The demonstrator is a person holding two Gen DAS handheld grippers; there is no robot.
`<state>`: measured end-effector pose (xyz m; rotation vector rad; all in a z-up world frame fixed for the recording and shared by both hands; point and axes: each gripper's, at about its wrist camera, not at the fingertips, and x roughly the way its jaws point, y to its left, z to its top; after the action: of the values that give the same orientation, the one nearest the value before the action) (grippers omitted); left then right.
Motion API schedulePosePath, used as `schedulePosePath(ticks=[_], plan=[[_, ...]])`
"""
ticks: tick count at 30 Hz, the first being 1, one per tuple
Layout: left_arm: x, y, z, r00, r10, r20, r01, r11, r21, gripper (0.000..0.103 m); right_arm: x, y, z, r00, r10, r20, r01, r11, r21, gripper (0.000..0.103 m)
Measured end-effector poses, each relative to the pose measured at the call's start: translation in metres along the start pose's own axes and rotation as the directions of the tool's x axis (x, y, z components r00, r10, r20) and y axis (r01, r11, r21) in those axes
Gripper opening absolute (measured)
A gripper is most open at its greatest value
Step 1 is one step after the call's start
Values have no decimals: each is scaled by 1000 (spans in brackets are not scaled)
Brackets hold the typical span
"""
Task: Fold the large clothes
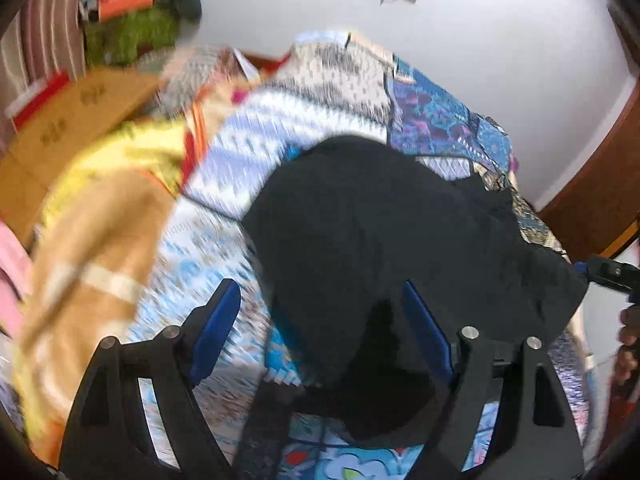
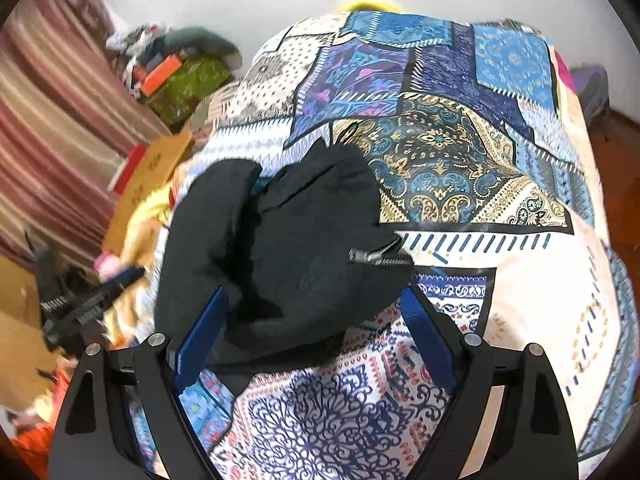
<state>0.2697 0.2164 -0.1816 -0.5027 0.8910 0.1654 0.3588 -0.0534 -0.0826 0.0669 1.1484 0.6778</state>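
Black garment (image 2: 296,240) lies bunched on the patchwork bedspread (image 2: 460,168); left gripper (image 1: 320,328) and right gripper (image 2: 316,328) fingers spread, gripping nothing — pinch opposite garment edges, pull flat first.

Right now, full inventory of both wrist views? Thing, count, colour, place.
black zippered garment: one, black, lying crumpled on the bedspread, partly between both tongs
patchwork patterned bedspread: one, blue, cream and gold, covering the bed
yellow and tan clothes pile: one heap, yellow, tan, orange, beside the black garment
brown cardboard box: one, brown, beyond the clothes pile
striped curtain: one, maroon and cream, at the far side
green patterned bundle: one, green, by the wall
left tongs: black with blue pads, open over the garment's edge
right tongs: black with blue pads, open around garment
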Motion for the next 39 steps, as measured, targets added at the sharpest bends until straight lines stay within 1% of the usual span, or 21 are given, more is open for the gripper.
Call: schedulePosePath(ticks=[1,3,5,7,9,10,12,15,17,18,21,25,26,27,28,29,30,31,33,36,39], plan=[[5,3,-2,999,-30,-26,30,999,-19,82,3,-5,2,1000,19,-8,-19,999,29,86],[20,9,-5,990,-110,-89,103,991,-84,82,14,-16,3,998,53,-44,-48,995,92,86],[29,15,-6,981,-164,-100,148,978,-147,82,32,-26,2,992,82,-96,-67,988,142,86],[40,26,-6,960,-253,-116,221,946,-237,83,46,-29,-1,983,124,-136,-99,979,177,86],[52,35,-6,936,-324,-136,271,912,-308,89,61,-34,-2,967,188,-170,-147,962,229,86],[60,42,-7,926,-349,-143,282,893,-352,91,65,-36,-1,962,207,-179,-159,956,247,86],[70,46,-9,913,-379,-150,299,874,-383,97,77,-37,1,952,233,-201,-174,946,273,88],[79,49,-9,892,-426,-149,332,843,-423,98,85,-34,3,939,266,-218,-204,941,271,88],[88,46,-9,869,-471,-150,365,815,-450,98,90,-30,5,932,286,-224,-221,935,277,88],[93,45,-9,862,-483,-153,368,804,-467,101,94,-27,5,926,305,-223,-238,930,281,88],[101,42,-11,847,-509,-150,373,772,-515,103,106,-25,5,910,325,-256,-250,925,288,88],[103,36,-10,848,-511,-142,376,767,-520,103,110,-31,1,906,334,-260,-245,914,323,86],[103,33,-10,849,-510,-141,376,768,-518,103,109,-32,1,906,337,-255,-245,911,331,82],[102,34,-9,850,-509,-139,376,768,-518,101,106,-36,-1,908,337,-248,-244,909,338,74],[100,31,-9,853,-503,-137,373,772,-515,100,105,-38,-2,911,334,-243,-240,907,347,69],[96,29,-8,859,-494,-136,369,780,-506,97,103,-41,-4,913,329,-239,-233,905,355,58],[93,26,-8,864,-486,-134,366,787,-497,95,102,-43,-6,917,323,-236,-225,904,363,51],[91,25,-10,865,-482,-137,366,795,-484,95,100,-45,-8,916,330,-229,-231,899,372,49],[84,17,-3,866,-474,-157,371,821,-435,91,95,-47,-11,916,337,-216,-239,893,381,39],[71,7,9,872,-459,-172,367,844,-391,88,79,-38,-10,922,334,-197,-257,907,335,30],[58,-4,26,877,-443,-184,366,866,-341,86,67,-21,-1,925,332,-187,-274,920,279,27]])
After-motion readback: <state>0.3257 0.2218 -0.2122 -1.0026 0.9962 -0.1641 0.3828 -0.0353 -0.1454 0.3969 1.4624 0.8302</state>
